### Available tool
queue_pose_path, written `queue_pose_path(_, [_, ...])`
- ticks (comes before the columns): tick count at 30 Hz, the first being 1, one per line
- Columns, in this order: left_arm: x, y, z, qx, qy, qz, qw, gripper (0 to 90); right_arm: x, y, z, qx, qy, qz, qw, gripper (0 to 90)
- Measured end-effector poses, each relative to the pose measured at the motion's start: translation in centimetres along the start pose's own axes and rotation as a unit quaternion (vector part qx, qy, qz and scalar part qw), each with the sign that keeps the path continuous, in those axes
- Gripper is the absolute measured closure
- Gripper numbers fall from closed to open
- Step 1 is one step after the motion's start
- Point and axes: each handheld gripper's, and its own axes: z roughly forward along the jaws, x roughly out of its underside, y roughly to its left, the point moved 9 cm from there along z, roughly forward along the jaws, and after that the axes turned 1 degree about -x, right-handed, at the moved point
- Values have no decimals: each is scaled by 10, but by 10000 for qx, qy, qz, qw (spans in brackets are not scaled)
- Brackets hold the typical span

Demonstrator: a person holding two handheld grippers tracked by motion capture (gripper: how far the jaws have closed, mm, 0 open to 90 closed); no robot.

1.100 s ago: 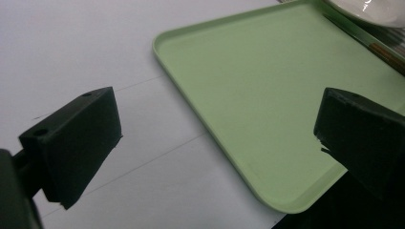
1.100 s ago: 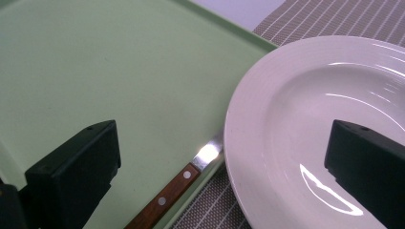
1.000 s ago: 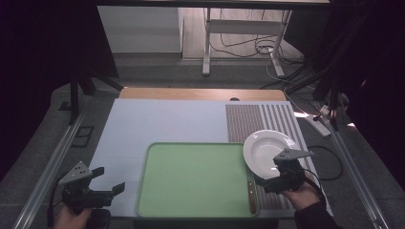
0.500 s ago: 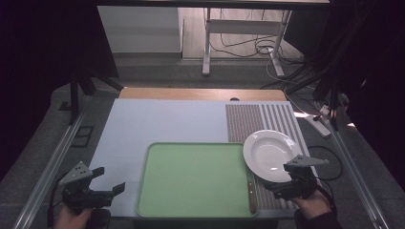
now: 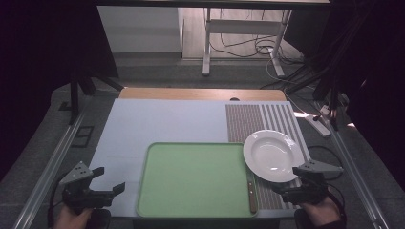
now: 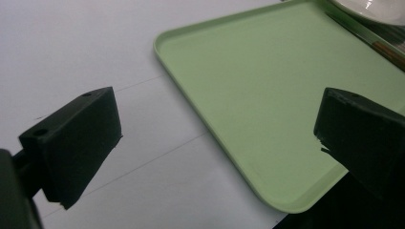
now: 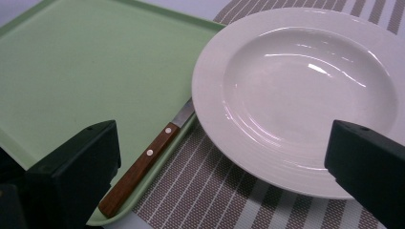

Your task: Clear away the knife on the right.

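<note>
Both hands sit low at the near edge of the table, one at each corner, each wrapped around a gripper from below. The left gripper (image 5: 109, 181) is held over the white table (image 5: 157, 121) just off the near left corner of the green tray (image 5: 191, 176), pointing forward and a little to the right; its jaws are wide apart with nothing between them, and in the left gripper view they frame the tray's rounded corner and a stretch of bare white surface. The right gripper (image 5: 282, 191) hovers at the near right corner, the hand (image 5: 319, 210) gripping it from underneath, with its grey plate on top and its cable looping out to the right. Its jaws are also spread wide and empty, aimed forward and to the left toward the white plate (image 5: 273, 155). That plate rests on the striped mat (image 5: 274, 117) on the right side of the table, its left rim reaching over the tray's right edge. In the right gripper view the plate (image 7: 305, 95) lies just ahead, between the two jaws, not touching either. A knife (image 7: 143, 164) with a wooden handle lies along the tray's right rim, its blade running under the plate's edge, handle toward the person.
</note>
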Motion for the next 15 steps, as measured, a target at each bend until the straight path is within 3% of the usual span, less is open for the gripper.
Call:
queue_pose_path(6, [0,0,0,1,-12,-11,10000,18,3,-3,-4,127,4,-39,9999,0])
queue_pose_path(15, [-1,0,0,1,1,-13,10000,19,8,-10,-10,235,35,107,9997,0])
